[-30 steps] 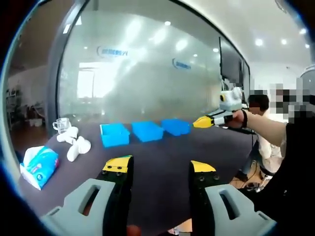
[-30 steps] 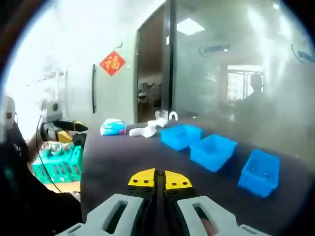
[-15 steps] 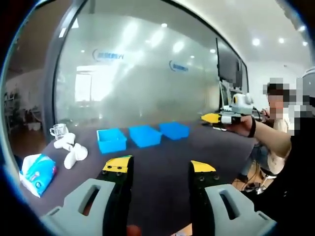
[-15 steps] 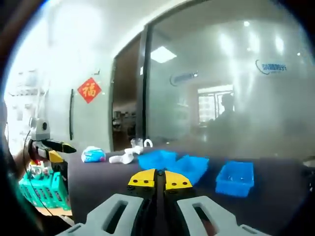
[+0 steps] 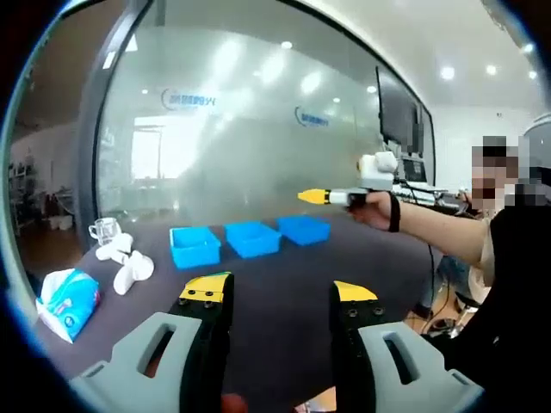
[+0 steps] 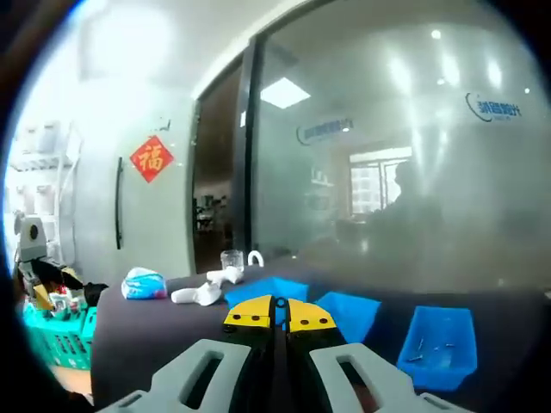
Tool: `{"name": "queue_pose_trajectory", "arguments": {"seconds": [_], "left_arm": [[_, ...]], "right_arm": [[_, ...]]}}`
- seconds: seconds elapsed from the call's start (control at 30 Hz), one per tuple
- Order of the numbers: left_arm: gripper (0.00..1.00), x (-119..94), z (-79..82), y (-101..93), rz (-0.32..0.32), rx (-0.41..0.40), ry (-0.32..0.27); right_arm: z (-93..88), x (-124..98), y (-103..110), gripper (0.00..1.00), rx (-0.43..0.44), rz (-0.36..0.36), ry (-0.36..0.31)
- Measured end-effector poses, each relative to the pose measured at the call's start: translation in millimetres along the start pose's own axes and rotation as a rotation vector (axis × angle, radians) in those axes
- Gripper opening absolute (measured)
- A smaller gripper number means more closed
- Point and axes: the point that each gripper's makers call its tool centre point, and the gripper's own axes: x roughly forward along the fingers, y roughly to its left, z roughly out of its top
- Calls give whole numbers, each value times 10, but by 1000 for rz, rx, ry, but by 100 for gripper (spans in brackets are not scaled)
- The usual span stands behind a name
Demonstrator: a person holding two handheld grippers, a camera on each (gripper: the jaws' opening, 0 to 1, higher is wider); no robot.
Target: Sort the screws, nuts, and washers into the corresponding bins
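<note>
In the left gripper view, the left hand-held gripper (image 5: 277, 297) hangs with jaws spread and empty above the dark counter (image 5: 284, 271), the three blue bins (image 5: 250, 238) in a row well ahead, while the right hand-held gripper (image 5: 317, 197) reaches in above the farthest bin. In the right gripper view, the right hand-held gripper (image 6: 273, 314) is pressed together on nothing visible; small hardware lies in the nearest blue bin (image 6: 437, 344), so before any drop I would confirm which bin matches and lower close over it.
</note>
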Motion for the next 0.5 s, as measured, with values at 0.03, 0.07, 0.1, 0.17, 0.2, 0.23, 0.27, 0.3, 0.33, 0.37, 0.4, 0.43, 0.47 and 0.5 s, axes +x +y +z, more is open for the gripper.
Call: {"name": "queue_pose_trajectory", "arguments": {"seconds": [0.03, 0.07, 0.1, 0.17, 0.2, 0.23, 0.27, 0.3, 0.33, 0.37, 0.4, 0.43, 0.47, 0.5], "left_arm": [[41, -7, -6, -4, -1, 0, 2], [41, -14, -10, -3, 0, 3, 4], [41, -21, -11, 5, 4, 3, 4], [41, -33, -7, 21, 8, -2, 1], [41, -39, -7, 29, 11, -2, 2], [41, -44, -7, 35, 13, -3, 1], [41, -47, -8, 37, 14, -5, 1], [41, -49, -11, 40, 15, -5, 2], [41, -49, -17, 44, 17, -4, 4], [41, -49, -21, 46, 18, -4, 5], [41, -50, -26, 52, 19, -5, 7], [41, -50, -31, 56, 22, -7, 8], [41, -49, -33, 58, 23, -8, 8], [41, -48, -35, 59, 23, -9, 8]], "right_arm": [[-8, 77, -59, 2, 3, -11, 4], [-26, 155, -114, 2, -5, -23, 14], [-48, 233, -174, 2, -8, -35, 24], [-93, 380, -280, 2, -4, -55, 47], [-101, 447, -315, 2, -2, -58, 51], [-123, 512, -350, 2, -6, -67, 63], [-137, 574, -396, 2, -5, -76, 74], [-136, 632, -410, 2, -6, -76, 76], [-140, 704, -430, 2, -11, -80, 82], [-147, 765, -466, 2, -16, -87, 89], [-157, 819, -488, 2, -21, -91, 95], [-163, 851, -499, 2, -22, -93, 99], [-176, 894, -516, 2, -20, -97, 104], [-194, 933, -532, 2, -25, -104, 112]]}}
